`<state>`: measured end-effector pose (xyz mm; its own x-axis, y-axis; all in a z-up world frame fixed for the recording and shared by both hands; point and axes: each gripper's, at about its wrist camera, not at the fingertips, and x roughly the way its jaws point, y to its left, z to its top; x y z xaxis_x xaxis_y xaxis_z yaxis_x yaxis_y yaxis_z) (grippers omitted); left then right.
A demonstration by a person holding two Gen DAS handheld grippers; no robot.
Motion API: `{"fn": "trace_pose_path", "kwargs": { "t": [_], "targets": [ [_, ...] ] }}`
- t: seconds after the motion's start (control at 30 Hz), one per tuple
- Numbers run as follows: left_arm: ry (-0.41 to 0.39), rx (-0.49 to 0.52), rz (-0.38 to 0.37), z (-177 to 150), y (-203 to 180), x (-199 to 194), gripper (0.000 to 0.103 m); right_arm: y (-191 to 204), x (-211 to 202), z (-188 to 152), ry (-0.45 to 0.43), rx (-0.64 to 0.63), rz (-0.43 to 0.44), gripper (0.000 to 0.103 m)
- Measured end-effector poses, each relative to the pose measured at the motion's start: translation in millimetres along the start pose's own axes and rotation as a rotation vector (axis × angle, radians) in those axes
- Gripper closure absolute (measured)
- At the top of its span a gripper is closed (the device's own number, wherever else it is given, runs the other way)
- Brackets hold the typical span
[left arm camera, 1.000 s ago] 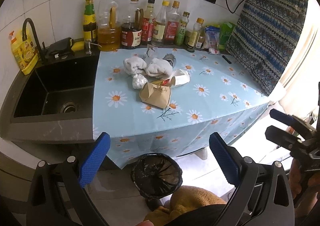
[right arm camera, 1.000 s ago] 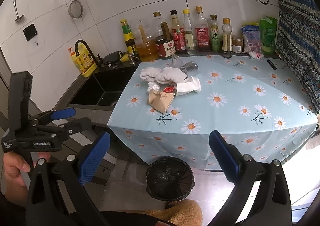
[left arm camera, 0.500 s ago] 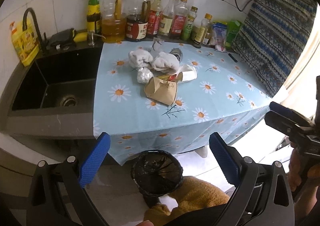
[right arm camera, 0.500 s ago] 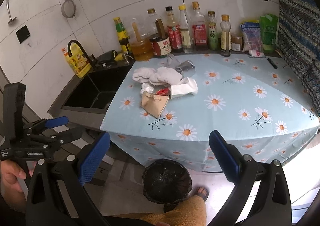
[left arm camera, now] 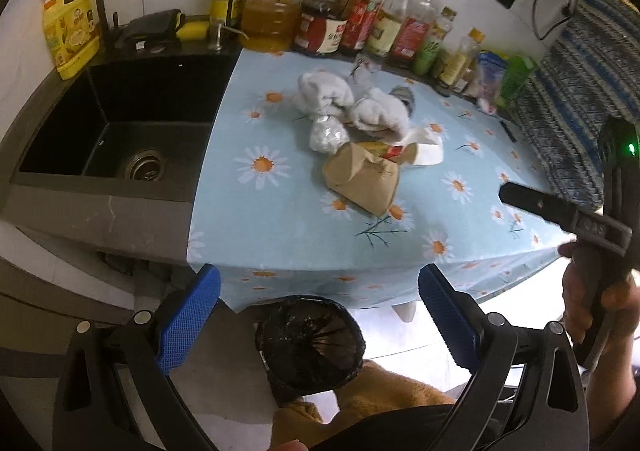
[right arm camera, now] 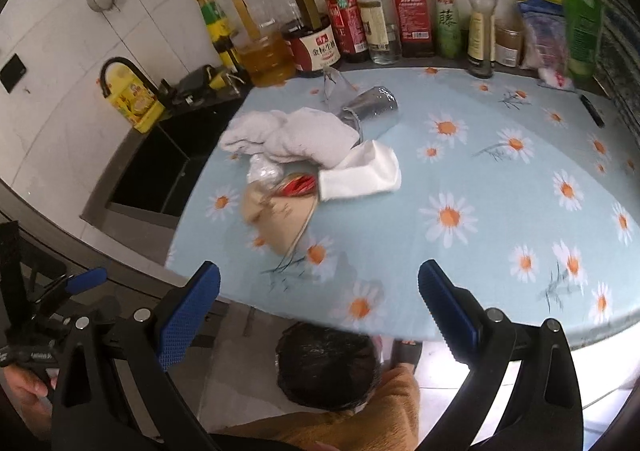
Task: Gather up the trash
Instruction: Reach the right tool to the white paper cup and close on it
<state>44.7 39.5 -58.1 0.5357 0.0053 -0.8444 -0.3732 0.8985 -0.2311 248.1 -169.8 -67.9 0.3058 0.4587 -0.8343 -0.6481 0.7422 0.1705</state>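
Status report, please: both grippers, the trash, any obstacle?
Left gripper open, empty. Right gripper open, empty, at the table edge. Trash pile untouched on tablecloth; bin below. Nothing blocking.

Trash pile [right arm camera: 304, 167] on daisy tablecloth [right arm camera: 480, 179], tool [right arm camera: 319, 303] spread

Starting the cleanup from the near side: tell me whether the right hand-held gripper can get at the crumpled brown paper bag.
Probably yes. The right hand-held gripper is open, and the crumpled brown paper bag lies nearest the table edge with only bare daisy-print tablecloth between.
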Motion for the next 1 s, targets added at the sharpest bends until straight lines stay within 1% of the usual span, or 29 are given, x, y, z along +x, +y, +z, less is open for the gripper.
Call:
{"fn": "trace_pose_path", "kwargs": {
  "t": [0.03, 0.07, 0.1, 0.2, 0.47, 0.57, 0.67, 0.8, 0.87, 0.97, 1.0],
  "targets": [
    [0.005, -0.007, 0.003, 3, 0, 4, 0.007, -2, 7, 6, -0.002, -0.019, -0.029, 0.005],
    [0.01, -0.015, 0.005, 4, -1, 7, 0.007, -3, 12, 10, -0.007, -0.036, -0.037, 0.005],
    [0.016, -0.022, 0.006, 6, -1, 11, 0.007, -5, 23, 17, 0.008, -0.053, -0.036, 0.005],
    [0.036, -0.034, 0.021, 10, -4, 23, 0.007, -14, 44, 29, 0.045, -0.052, 0.0, 0.005],
    [0.094, -0.101, 0.048, 18, -10, 56, 0.007, -27, 92, 58, 0.131, -0.081, 0.017, 0.005],
    [0.113, -0.105, 0.061, 18, -13, 65, 0.007, -32, 111, 63, 0.175, -0.078, 0.037, 0.005],
    [0.127, -0.122, 0.065, 20, -14, 70, 0.007, -37, 129, 67, 0.209, -0.091, 0.009, 0.005],
    [0.159, -0.122, 0.07, 19, -17, 79, 0.007, -45, 142, 68, 0.236, -0.06, 0.048, 0.005],
    [0.174, -0.113, 0.071, 17, -18, 82, 0.007, -45, 144, 67, 0.231, -0.061, 0.056, 0.006],
    [0.19, -0.104, 0.074, 16, -20, 86, 0.007, -45, 145, 68, 0.217, -0.06, 0.07, 0.013],
    [0.193, -0.102, 0.074, 15, -20, 87, 0.007, -44, 145, 68, 0.216, -0.061, 0.062, 0.019]
  ]
}}
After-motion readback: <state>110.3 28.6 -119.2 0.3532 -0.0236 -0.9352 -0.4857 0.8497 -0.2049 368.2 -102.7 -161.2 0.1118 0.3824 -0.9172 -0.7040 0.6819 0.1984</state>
